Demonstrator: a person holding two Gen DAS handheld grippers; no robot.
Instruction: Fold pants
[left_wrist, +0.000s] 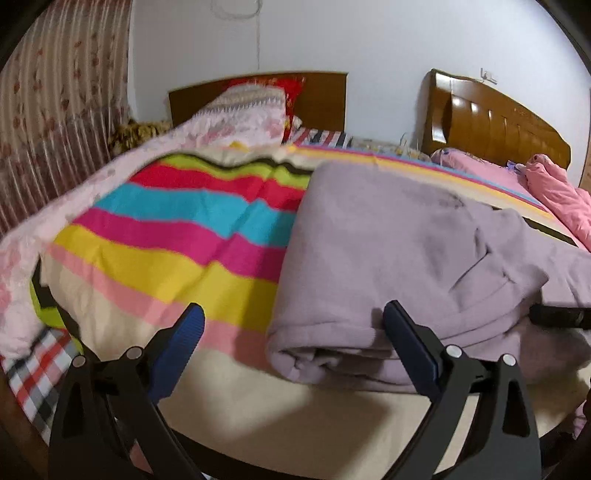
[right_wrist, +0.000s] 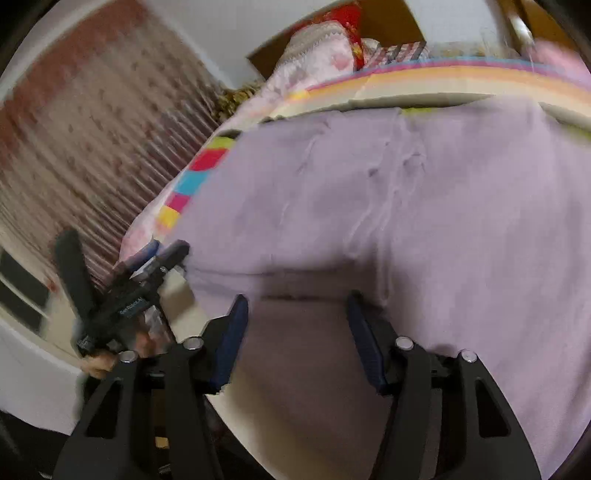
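Lilac pants (left_wrist: 399, 254) lie folded in thick layers on the striped bedcover, their stacked folded edge facing me. My left gripper (left_wrist: 291, 314) stands wide open at that near edge. Its right finger (left_wrist: 406, 339) rests against the fold, while the left finger (left_wrist: 181, 343) hangs over the bare cover. In the right wrist view the pants (right_wrist: 388, 206) fill most of the picture. My right gripper (right_wrist: 297, 301) is low over them, jaws partly apart, with lilac cloth lying between the pads and no clear pinch. The left gripper (right_wrist: 166, 249) shows at the pants' left corner.
The bedcover (left_wrist: 177, 229) has bright coloured stripes, and a pink floral quilt (left_wrist: 229, 122) is bunched along its far side. A curtain (left_wrist: 55, 110) hangs on the left. A second bed with a wooden headboard (left_wrist: 491, 122) and pink bedding (left_wrist: 554, 195) stands on the right.
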